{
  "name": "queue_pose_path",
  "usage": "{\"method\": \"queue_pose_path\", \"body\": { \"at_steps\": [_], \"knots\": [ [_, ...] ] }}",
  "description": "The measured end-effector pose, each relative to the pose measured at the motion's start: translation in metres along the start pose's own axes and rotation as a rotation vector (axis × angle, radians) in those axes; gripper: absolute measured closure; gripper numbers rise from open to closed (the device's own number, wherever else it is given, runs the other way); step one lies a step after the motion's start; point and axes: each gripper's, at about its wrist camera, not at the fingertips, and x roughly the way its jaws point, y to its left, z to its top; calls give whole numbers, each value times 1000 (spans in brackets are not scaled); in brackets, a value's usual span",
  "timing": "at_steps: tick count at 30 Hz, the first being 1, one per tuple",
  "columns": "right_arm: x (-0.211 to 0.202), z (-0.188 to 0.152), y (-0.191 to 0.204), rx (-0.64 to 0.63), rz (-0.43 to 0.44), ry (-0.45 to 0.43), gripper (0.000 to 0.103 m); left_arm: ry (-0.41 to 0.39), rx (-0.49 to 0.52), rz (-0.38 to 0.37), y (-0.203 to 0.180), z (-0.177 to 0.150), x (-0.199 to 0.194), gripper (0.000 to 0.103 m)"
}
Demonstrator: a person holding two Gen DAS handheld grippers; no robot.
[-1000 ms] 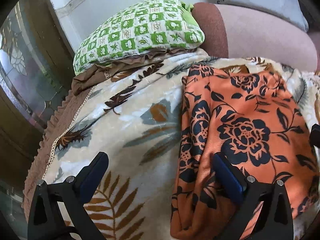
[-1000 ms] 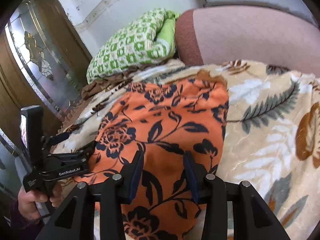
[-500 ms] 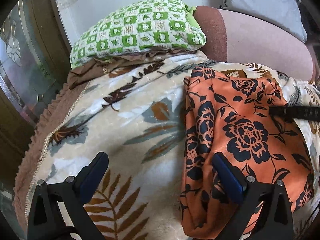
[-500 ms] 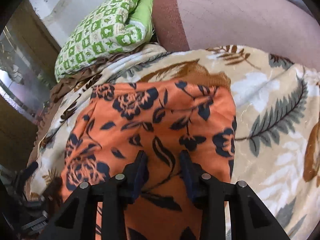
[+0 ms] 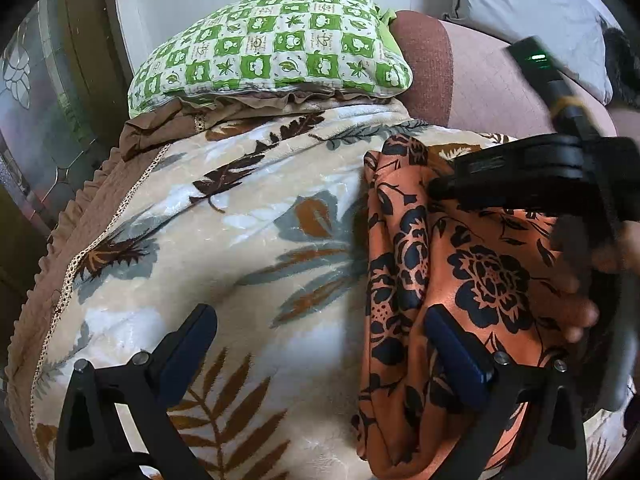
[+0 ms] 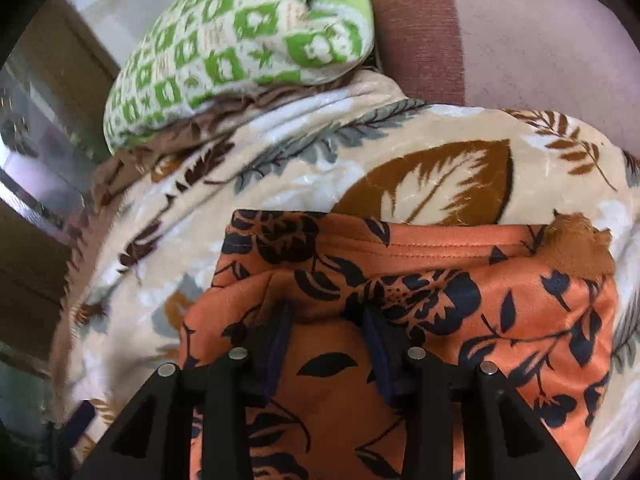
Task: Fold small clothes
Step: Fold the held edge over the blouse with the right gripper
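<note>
Currently I am logging the orange floral garment [image 6: 400, 320], folded and rumpled at lower centre on the leaf blanket [image 6: 280, 184], right gripper [image 6: 328, 320] pinching a raised pleat, left gripper [image 5: 320, 344] gaping empty, and I am judging the slick cloth likely to slip loose.

A home: sofa [image 5: 500, 84], leaf-print blanket [image 5: 248, 240], green checked pillow [image 5: 272, 48].
</note>
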Motion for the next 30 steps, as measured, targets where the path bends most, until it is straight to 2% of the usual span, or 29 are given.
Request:
{"method": "queue_pose_path", "body": {
  "at_steps": [5,8,11,12,14,19,26,30],
  "knots": [
    [-64,-28,-14,7,50,-57,62,-9,7,9,-2,-2,-4,0],
    [-109,-59,-34,15,46,-101,55,-13,-3,-6,1,-2,-10,0],
    [-145,-97,-66,54,84,-121,50,-37,-22,-38,6,-1,-20,0],
    [-152,-106,-75,70,84,-123,46,-46,-25,-48,7,-1,-22,0],
    [-160,-125,-93,114,100,-123,44,-61,-31,-64,10,0,-25,0],
    [-148,-149,-138,285,222,-133,39,-23,-49,-92,15,-1,-12,0],
    [-111,-158,-170,414,359,-155,38,57,-126,-227,21,-6,10,0],
    [-96,-154,-179,482,411,-132,37,47,-108,-179,13,-6,13,0]
  ]
}}
